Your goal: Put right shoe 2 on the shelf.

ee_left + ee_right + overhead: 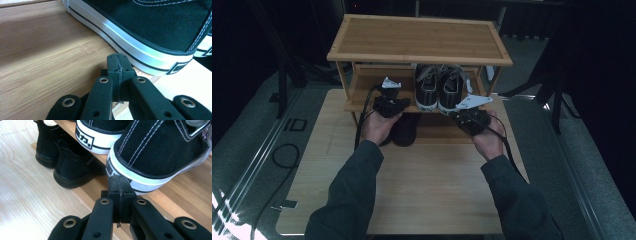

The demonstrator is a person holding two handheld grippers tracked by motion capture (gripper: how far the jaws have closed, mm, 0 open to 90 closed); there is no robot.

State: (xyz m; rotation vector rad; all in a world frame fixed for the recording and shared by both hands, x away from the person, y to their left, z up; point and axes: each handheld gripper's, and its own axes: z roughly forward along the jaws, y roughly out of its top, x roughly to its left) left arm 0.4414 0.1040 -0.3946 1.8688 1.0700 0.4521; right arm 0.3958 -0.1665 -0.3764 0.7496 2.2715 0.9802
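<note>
Both grippers clenched, empty. Left gripper [389, 104] beside canvas sneakers [438, 89] on shoe rack [362, 36] middle shelf; right gripper [473, 119] at heels. Black knit shoes [62, 162] below. Looks finished.

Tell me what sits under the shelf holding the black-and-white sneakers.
Under that shelf, a pair of plain black shoes stands on the lowest level, heels toward the person. Their fronts run back beneath the shelf, so the toes are hidden.

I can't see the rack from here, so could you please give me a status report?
Both grippers, left and right, shut, empty. Sneakers on middle shelf, untouched. Black shoes below.
</note>
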